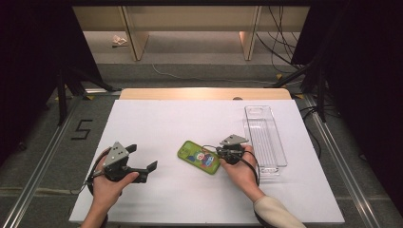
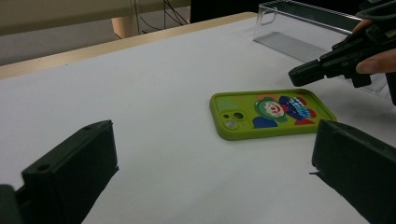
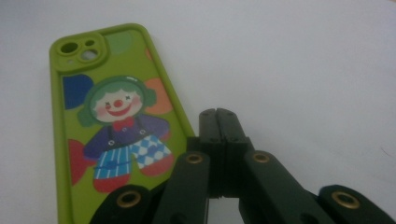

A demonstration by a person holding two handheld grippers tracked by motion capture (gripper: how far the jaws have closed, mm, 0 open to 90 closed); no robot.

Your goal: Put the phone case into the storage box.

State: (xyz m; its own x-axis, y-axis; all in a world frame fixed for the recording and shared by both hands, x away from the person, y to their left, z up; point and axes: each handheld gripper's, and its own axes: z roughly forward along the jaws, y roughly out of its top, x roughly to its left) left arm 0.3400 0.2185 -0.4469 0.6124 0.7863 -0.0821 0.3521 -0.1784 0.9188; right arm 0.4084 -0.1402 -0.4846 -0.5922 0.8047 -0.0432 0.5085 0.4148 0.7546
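**Green clown phone case, two grippers, one shut right next to it**

Nearest the high camera are the person's two hands, coming in from the near edge of the white table (image 1: 157,118). Left hand holds the left gripper (image 1: 144,158) over the near-left part of the table, jaws spread wide apart with nothing between them. In the left gripper view those two black jaws frame bare table, with the phone case farther off.

Right hand, with a cream sleeve (image 1: 275,211) behind it, holds the right gripper (image 1: 219,151) just right of the table's middle. Its jaws are pressed together, gripping nothing. In the right gripper view the closed tips (image 3: 218,116) sit right beside the long edge of the phone case (image 3: 114,121), near its lower half; can't tell if they actually touch it or the table.

Phone case (image 1: 199,157) lies flat around the middle of the table, back side up, lime green with a cartoon clown on it, camera cutout at its left end in the high view.

Clear plastic tray (image 1: 280,152) sits to the right of the right hand, running from near to far, apart from the case.
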